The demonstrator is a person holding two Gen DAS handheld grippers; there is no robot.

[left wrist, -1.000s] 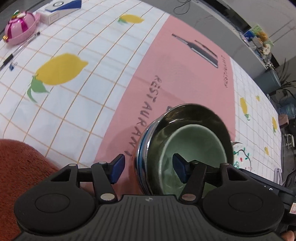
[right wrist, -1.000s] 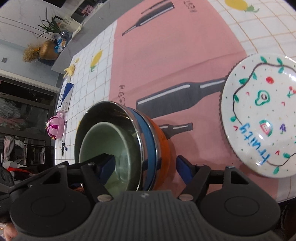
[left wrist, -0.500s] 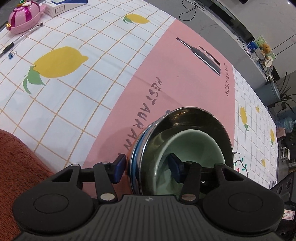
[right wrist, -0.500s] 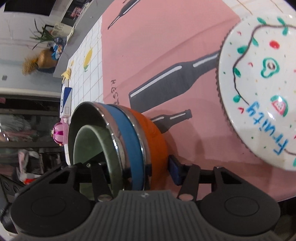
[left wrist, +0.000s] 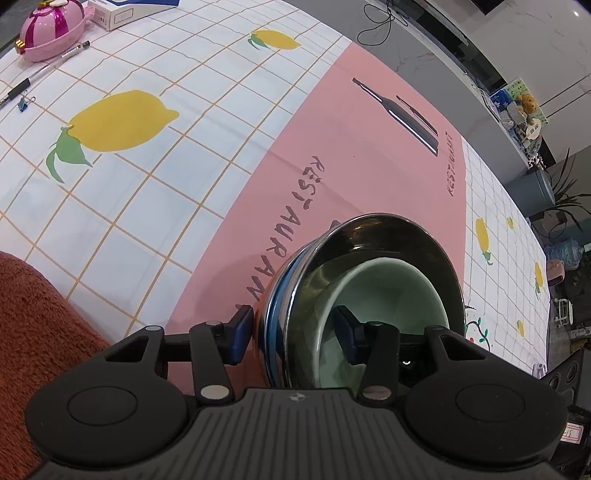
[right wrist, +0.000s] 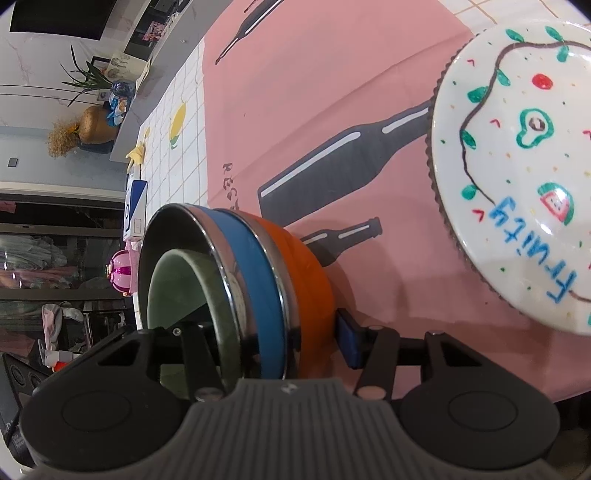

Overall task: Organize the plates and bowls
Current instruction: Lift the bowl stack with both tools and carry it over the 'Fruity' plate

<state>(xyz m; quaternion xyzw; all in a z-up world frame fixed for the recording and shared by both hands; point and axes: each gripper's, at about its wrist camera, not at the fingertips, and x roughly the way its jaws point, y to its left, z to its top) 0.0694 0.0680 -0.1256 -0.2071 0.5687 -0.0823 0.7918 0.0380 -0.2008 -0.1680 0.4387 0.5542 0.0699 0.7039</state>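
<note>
Left wrist view: your left gripper (left wrist: 291,334) has its fingers closed across the rim of the bowl stack (left wrist: 365,280), one outside, one inside the green bowl (left wrist: 391,295). Your right gripper (right wrist: 273,345) clamps the opposite rim the same way. The stack looks tilted above the desk (left wrist: 147,206), so the green bowl could slide out. The steel, blue and orange bowls nest tightly; the plate (right wrist: 517,155) lies nearby.

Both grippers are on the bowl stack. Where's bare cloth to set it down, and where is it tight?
Bare pink cloth lies past the bowl stack, between the RESTAURANT lettering and the printed bottles. More lies on the lemon-print cloth, short of the pen and pink case. It is tight between the stack and the fruit plate.
</note>
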